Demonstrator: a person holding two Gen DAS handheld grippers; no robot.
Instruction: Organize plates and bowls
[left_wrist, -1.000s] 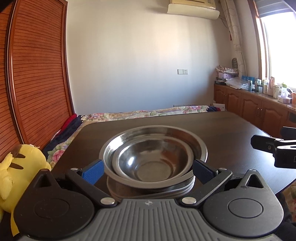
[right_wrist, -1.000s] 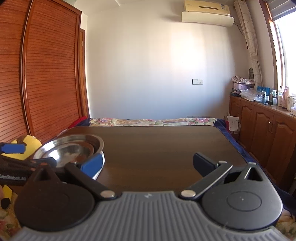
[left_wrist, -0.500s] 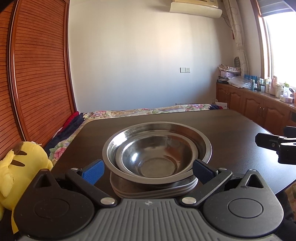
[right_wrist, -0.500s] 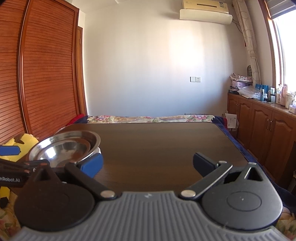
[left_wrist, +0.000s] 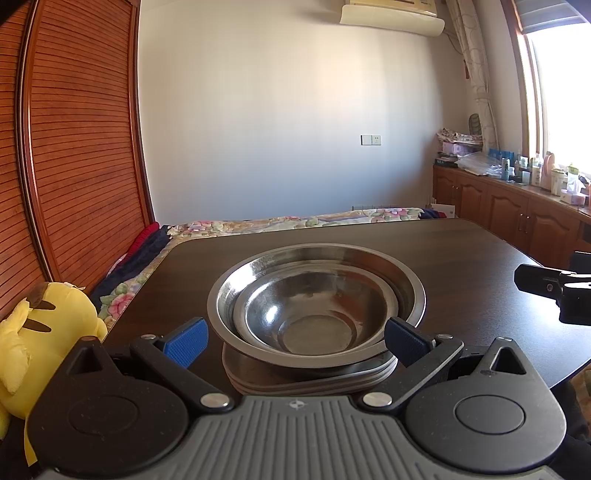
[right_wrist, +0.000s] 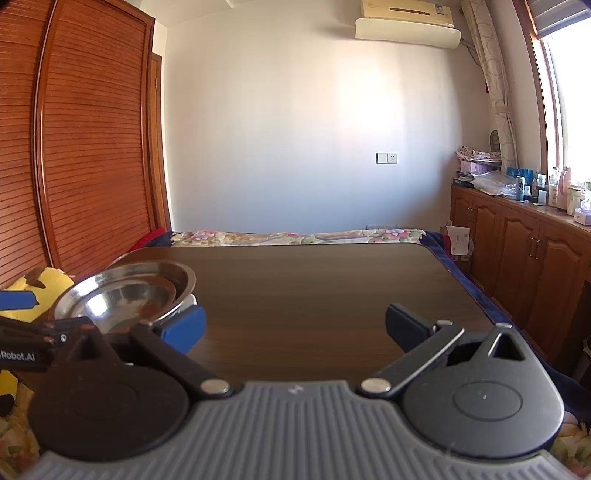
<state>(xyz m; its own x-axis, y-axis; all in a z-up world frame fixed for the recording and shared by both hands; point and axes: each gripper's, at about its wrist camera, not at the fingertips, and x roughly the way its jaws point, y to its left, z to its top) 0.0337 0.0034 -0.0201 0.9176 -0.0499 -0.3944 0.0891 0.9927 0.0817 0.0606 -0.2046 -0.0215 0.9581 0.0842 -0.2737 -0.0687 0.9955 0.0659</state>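
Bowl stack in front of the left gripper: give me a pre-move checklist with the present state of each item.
1. Left gripper open, fingers either side of the stack: ok.
2. Small bowl nested inside the large bowl: ok.
3. Bowls resting on the plates: ok; the plates look evenly piled.
4. Stack fully on the table, away from its edge: cannot tell; the near edge is hidden behind the gripper body.
5. Right gripper open, holding nothing, only bare table between its fingers: ok.
6. The two grippers apart from each other: ok; the right one shows at the left view's right border, off the stack.
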